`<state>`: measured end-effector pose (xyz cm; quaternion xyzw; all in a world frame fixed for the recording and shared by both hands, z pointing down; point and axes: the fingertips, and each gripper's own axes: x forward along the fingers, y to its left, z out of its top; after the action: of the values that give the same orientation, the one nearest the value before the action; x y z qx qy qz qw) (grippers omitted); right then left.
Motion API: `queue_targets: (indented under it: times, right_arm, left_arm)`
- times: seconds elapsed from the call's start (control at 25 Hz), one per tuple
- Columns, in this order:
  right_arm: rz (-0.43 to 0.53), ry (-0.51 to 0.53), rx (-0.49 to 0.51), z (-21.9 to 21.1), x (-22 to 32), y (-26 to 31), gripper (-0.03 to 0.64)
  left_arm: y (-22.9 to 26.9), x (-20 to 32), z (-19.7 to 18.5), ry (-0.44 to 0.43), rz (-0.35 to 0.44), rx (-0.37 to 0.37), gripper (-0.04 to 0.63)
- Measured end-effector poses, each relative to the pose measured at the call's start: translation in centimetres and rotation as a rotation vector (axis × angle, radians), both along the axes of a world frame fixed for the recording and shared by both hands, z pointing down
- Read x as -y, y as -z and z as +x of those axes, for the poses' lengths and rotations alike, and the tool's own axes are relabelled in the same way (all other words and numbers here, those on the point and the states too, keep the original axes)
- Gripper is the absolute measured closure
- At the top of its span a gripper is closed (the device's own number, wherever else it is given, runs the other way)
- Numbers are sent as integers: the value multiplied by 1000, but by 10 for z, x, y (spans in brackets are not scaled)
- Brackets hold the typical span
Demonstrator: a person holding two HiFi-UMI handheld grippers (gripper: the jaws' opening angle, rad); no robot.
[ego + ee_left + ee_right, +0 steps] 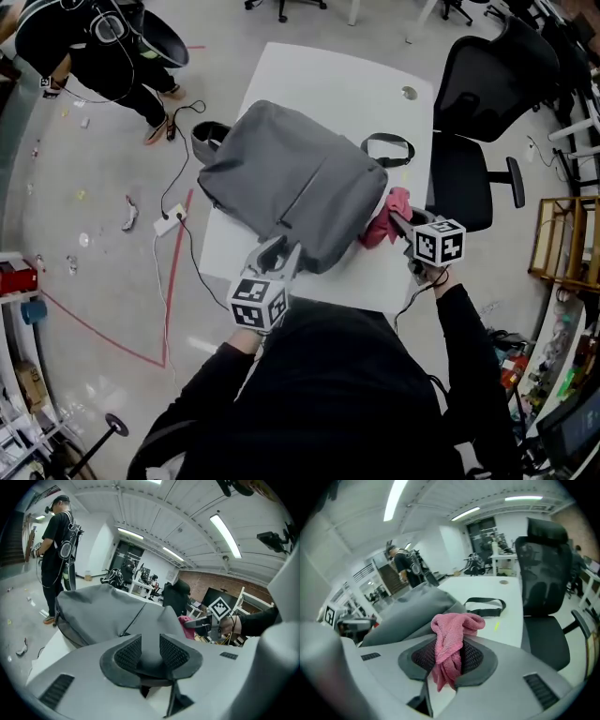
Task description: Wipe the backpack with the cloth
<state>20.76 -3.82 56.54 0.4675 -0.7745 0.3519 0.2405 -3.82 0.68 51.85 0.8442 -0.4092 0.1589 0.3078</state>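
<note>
While the white table (319,70) takes up the middle of the head view, the grey backpack (291,178) lies flat across it. The pack runs diagonally, and its far left corner hangs past the table's left edge. A black office chair (478,103) stands just beside the table's right side. A person in black (94,47) stands on the floor at upper left, well apart from the table.

Left gripper (279,251) is at the pack's near edge, pointing down and away from the wearer. In the left gripper view the pads are a narrow gap apart, and grey pack fabric fills that gap, so it is pinching the pack's near corner. Its marker cube (258,302) sits just behind it.

Right gripper (398,220) is at the pack's right side, over the table's near right part. In the right gripper view the jaws are closed on the pink cloth (452,639). The cloth is bunched up, part of it sticking out above the pads and part hanging below. In the head view the cloth is right against the pack's right edge; cannot tell if it actually touches.

A black strap loop (389,148) lies flat on the table by the pack's far right corner. A white power strip (171,220) lies on the floor left of the table, next to a red tape line (173,281).
</note>
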Motion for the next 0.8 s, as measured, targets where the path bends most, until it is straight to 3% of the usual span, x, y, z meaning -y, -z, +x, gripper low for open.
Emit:
queue_targets:
  times: [0.08,0.16,0.28,0.36,0.48,0.64,0.8]
  right_arm:
    - [25,-129,41,22,22,10,511]
    - [65,-178,68,33,36,16,511]
    - [91,-166,95,35,37,15,511]
    - [85,-98,139,18,22,9,511]
    - [68,120,247,-49,-20,4,511]
    - [0,509,361,-127,-110,1,511]
    - [34,903,371,-173,-183,-2,511]
  left_arm:
    - [-6,0,-4,0,-17,9,465]
    - [-10,1,-7,12,-23,26,465]
    - [-5,3,-1,44,-11,50,465]
    - [2,5,7,74,1,73,465]
    - [11,3,8,169,6,133,465]
    - [24,-10,25,308,5,154,466]
    - [34,-27,43,326,38,207,466]
